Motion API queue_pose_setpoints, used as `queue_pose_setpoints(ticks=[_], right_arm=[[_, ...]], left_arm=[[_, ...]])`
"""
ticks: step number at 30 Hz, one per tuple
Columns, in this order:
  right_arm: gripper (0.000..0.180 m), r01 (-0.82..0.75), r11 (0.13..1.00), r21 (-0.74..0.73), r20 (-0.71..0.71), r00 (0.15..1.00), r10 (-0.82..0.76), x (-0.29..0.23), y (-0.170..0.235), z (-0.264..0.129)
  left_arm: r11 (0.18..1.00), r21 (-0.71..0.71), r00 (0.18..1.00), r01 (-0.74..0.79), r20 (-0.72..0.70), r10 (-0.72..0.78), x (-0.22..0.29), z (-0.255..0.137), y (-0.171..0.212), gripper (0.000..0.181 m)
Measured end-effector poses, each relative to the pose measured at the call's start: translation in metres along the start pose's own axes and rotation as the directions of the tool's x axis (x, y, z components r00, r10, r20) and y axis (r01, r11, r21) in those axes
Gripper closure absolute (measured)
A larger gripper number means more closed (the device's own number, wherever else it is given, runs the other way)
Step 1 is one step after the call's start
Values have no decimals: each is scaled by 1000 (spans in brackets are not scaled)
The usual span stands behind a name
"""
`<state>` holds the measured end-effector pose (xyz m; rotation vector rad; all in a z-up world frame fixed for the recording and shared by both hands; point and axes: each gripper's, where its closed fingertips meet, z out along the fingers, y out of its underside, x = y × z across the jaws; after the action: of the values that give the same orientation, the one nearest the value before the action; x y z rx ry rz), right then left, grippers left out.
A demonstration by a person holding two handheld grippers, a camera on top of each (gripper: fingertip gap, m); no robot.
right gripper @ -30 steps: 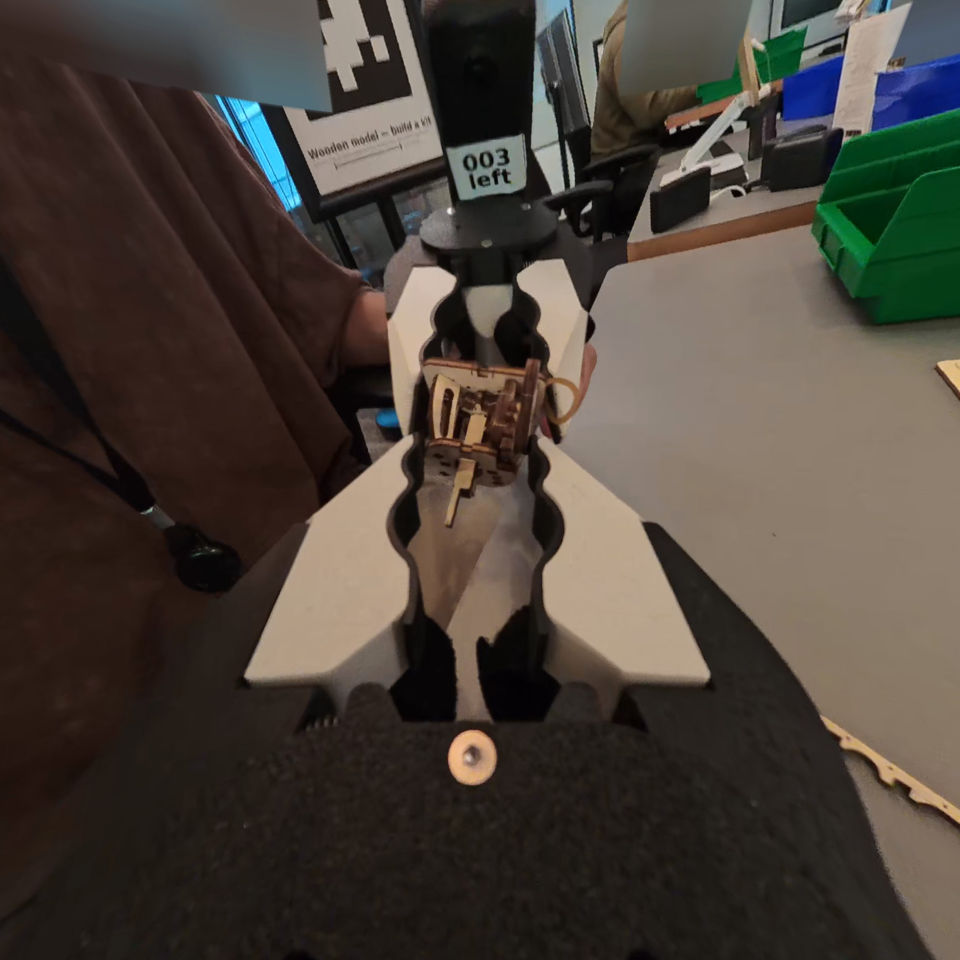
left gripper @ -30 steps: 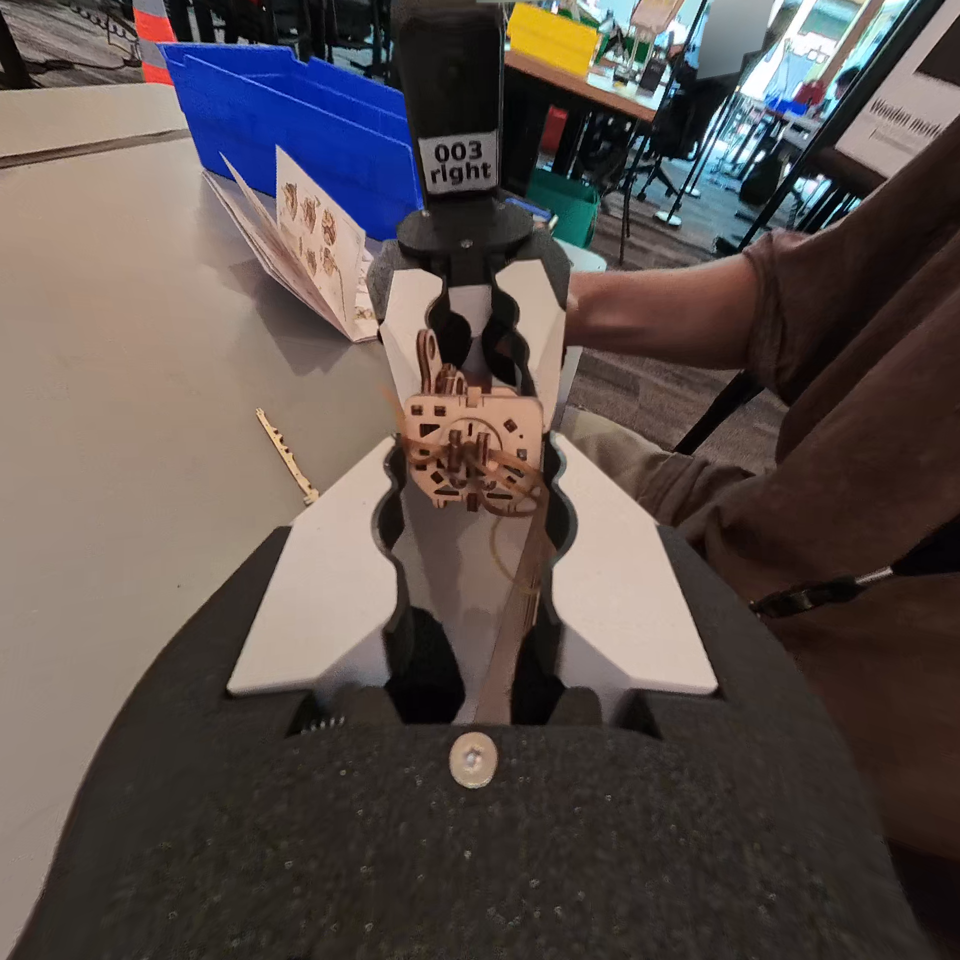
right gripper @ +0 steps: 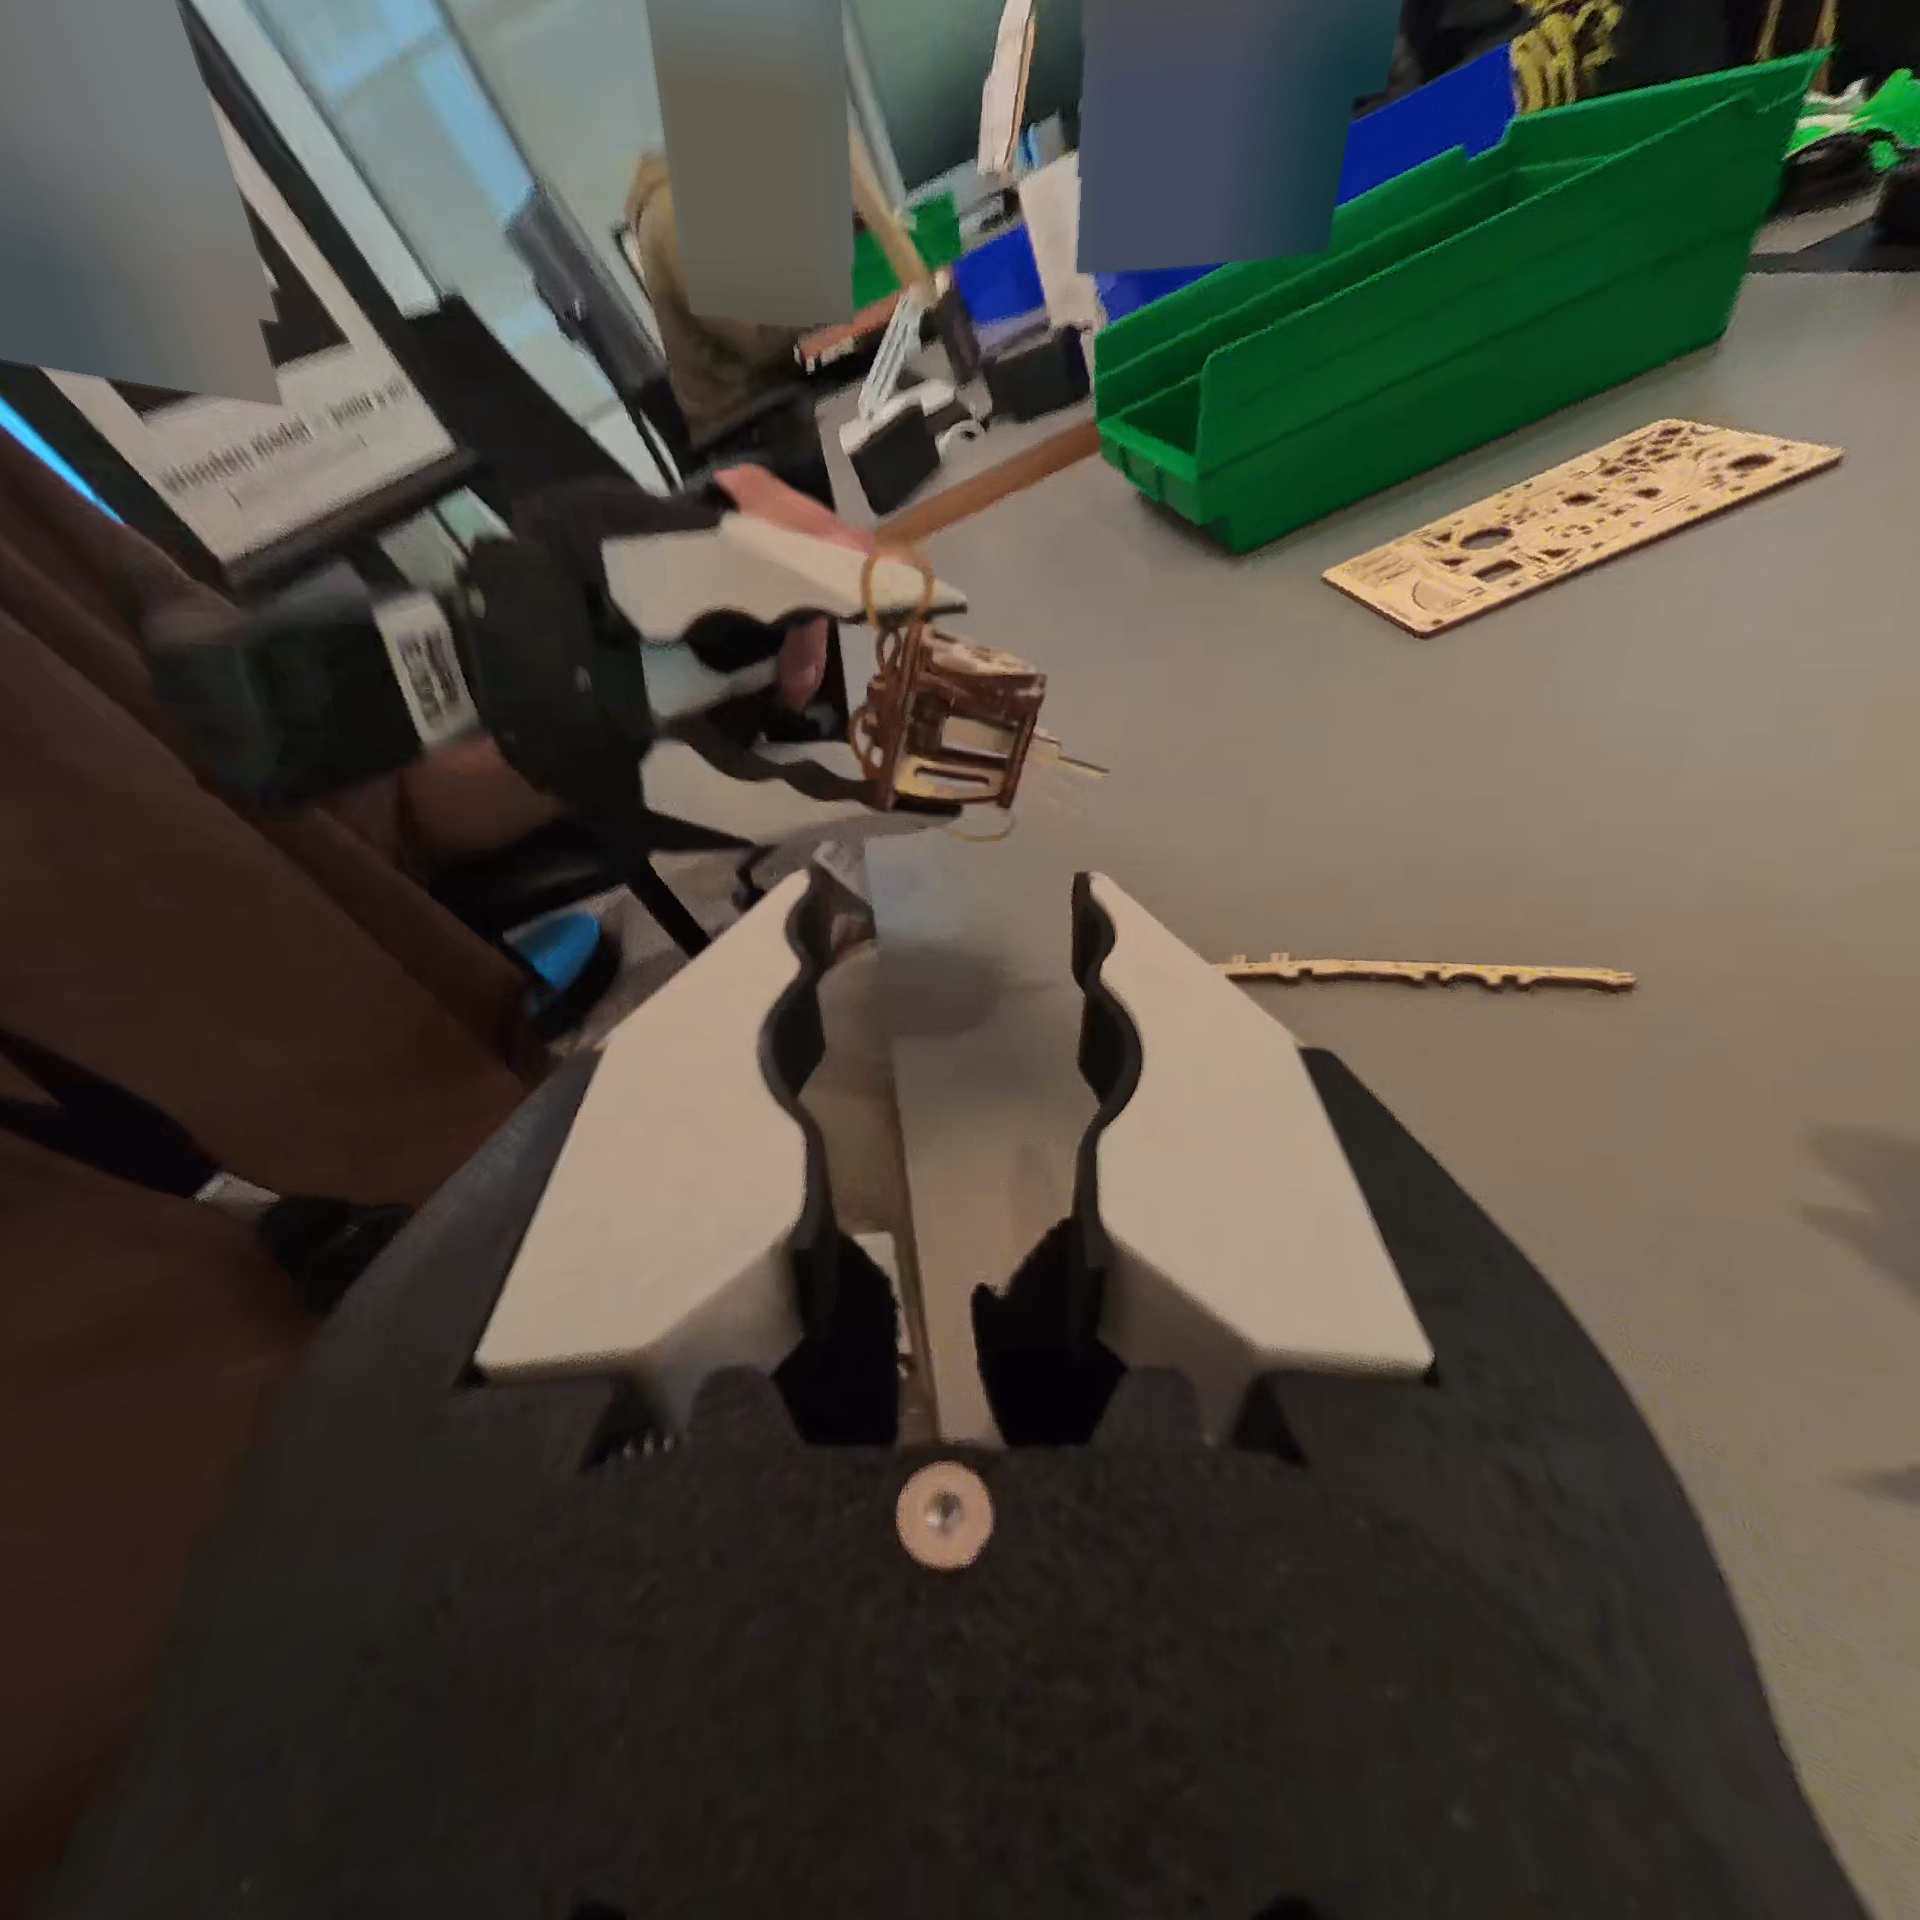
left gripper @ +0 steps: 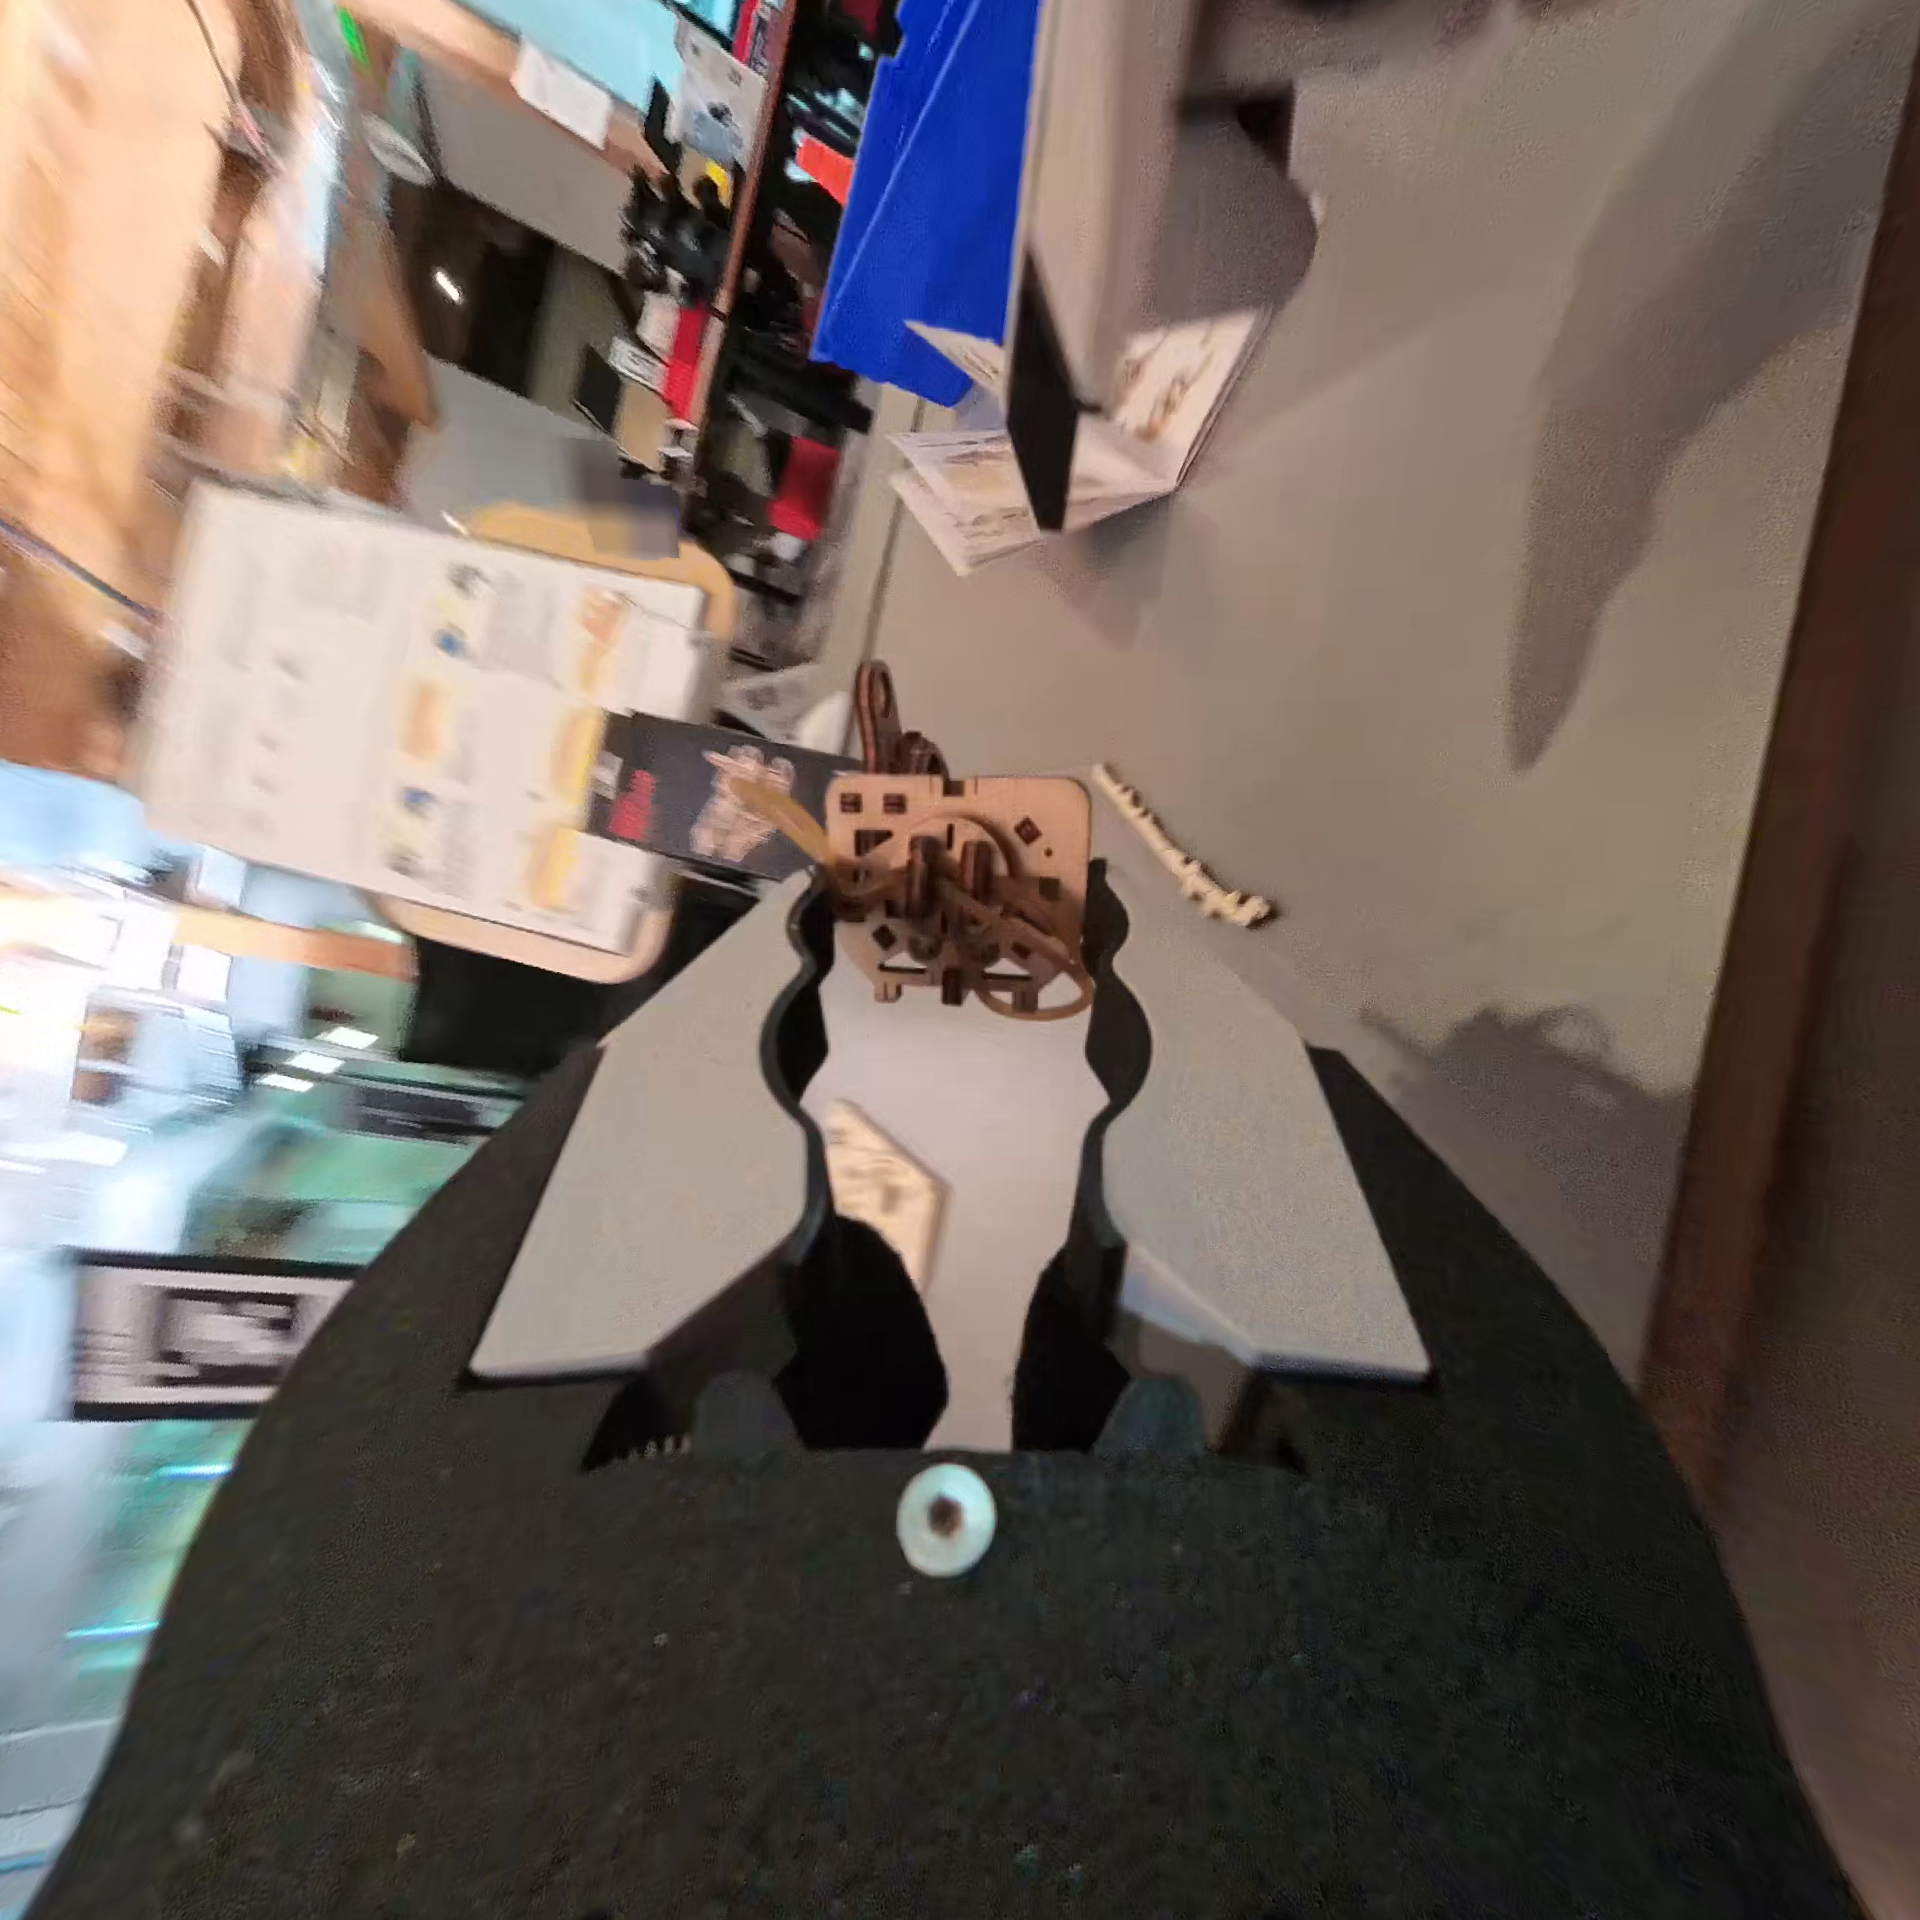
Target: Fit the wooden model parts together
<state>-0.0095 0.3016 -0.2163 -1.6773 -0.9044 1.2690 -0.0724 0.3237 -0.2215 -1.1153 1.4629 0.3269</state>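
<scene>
The wooden model (left gripper: 961,894) is a small boxy assembly of laser-cut plates with a tan rubber band around it. My left gripper (left gripper: 951,904) is shut on it at the fingertips and is rolled onto its side above the grey table (left gripper: 1455,727). In the right wrist view the left gripper (right gripper: 914,707) shows at upper left, holding the model (right gripper: 945,727) in the air. The rubber band (right gripper: 899,582) loops over its upper finger. My right gripper (right gripper: 945,904) is open and empty, a short way below and in front of the model.
A wooden parts sheet (right gripper: 1579,520) and a thin wooden strip (right gripper: 1434,975) lie on the table (right gripper: 1558,1143). Green bins (right gripper: 1455,312) stand behind. A blue bin (left gripper: 925,208), a booklet (left gripper: 1039,468) and a small wooden piece (left gripper: 883,1174) show in the left wrist view. A brown sleeve (right gripper: 208,935) is at left.
The right gripper has let go of the model, opened and pulled back. The left gripper keeps the model and has rolled onto its side.
</scene>
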Motion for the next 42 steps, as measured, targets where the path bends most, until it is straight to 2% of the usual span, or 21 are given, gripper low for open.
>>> queue_pose_setpoints(ticks=[2, 6, 11, 18, 22, 26, 31, 35, 37, 40, 42], right_arm=[[135, -42, 997, 59, 10, 999, 41, -2, -5, -7], [135, -58, 996, 68, 7, 998, 57, 7, -9, -19], [135, -52, 997, 56, -29, 998, 54, 13, 0, -39], [140, -185, 974, 133, -49, 980, 193, 7, -2, -52], [139, -95, 993, 66, -153, 983, 104, 15, 10, -62], [141, -26, 995, 92, -270, 962, 50, 34, 5, -82], [147, -67, 979, 191, -374, 917, 136, 57, -2, -109], [147, -88, 970, 227, -430, 885, 181, 69, -2, -132], [145, -78, 977, 199, -517, 838, 172, 83, 5, -145], [135, -94, 994, 59, -643, 758, 110, 113, 31, -151], [128, -94, 993, 64, -641, 759, 113, 124, 23, -140]], left_arm=[[989, 8, 987, -148, 61, 147, 2, -3, -9, 135], [943, 71, 932, -325, 193, 307, -3, -10, -40, 136], [909, 101, 897, -405, 238, 373, 0, -13, -53, 136], [873, 122, 862, -473, 269, 429, 7, -9, -65, 135], [899, 116, 891, -423, 234, 389, 9, -2, -59, 135], [964, 128, 959, -232, 198, 204, -3, 6, -46, 136], [991, 117, 983, -57, 179, 35, -18, 19, -28, 136], [996, 85, 988, 6, 153, -19, -16, 29, -15, 136], [998, 59, 990, 12, 142, -20, -13, 34, -8, 136], [998, 40, 990, 54, 125, -59, -11, 40, -3, 135], [994, 44, 988, 101, 112, -105, -11, 44, -5, 135]])
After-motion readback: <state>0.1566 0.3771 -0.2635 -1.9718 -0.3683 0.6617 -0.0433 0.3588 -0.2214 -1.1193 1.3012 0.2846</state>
